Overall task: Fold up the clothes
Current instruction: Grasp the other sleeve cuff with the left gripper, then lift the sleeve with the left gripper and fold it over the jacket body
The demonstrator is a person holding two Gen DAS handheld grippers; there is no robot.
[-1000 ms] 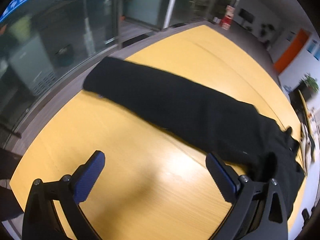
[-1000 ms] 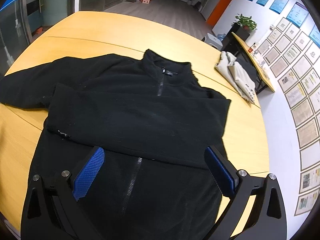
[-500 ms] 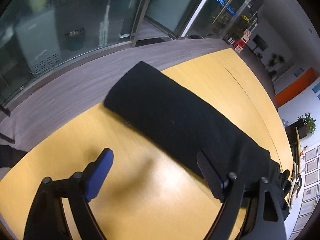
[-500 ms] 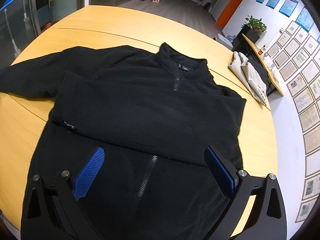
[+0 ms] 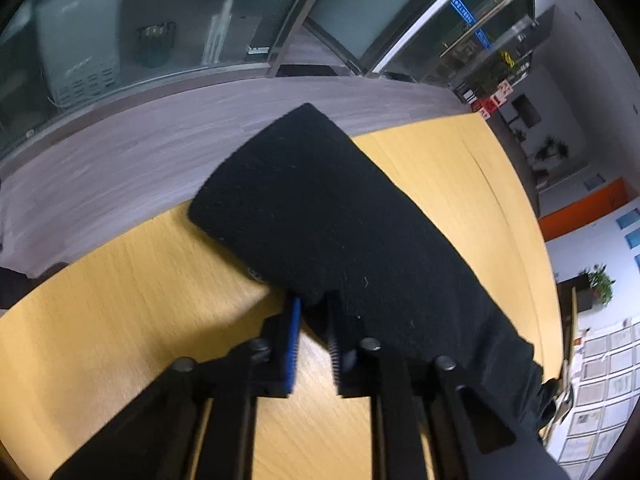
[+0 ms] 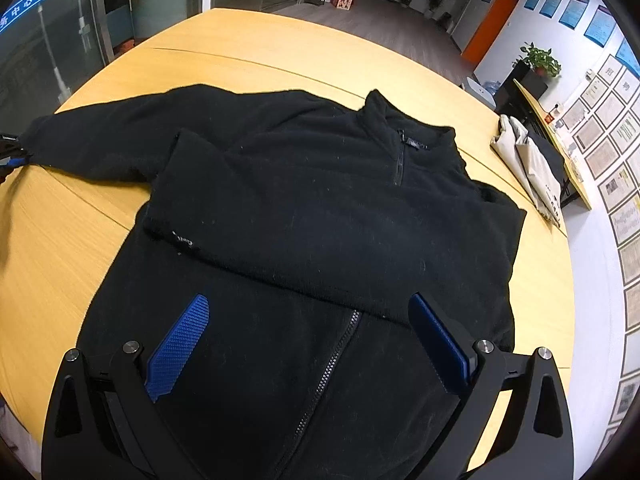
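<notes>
Tongs first: the left gripper [image 5: 314, 320] has its blue pads drawn close together on the near edge of the outstretched sleeve [image 5: 320, 216], close to the cuff, pinching the black cloth against the yellow table [image 5: 132, 304]. The right gripper [image 6: 312, 336] hangs spread wide above the lower front of the black fleece jacket [image 6: 328, 216], gripping nothing. The jacket lies flat, front up and collar far, with its other sleeve [image 6: 280, 220] already folded across the chest.

To do this step well, I judge the left gripper should lift the cuff only slightly, carry it across the chest onto the folded sleeve, and let the cloth trail without dragging the body; the right gripper could press the front down.

No containers appear; only a pale bundle of cloth [image 6: 528, 164] lies near the table's far edge.
</notes>
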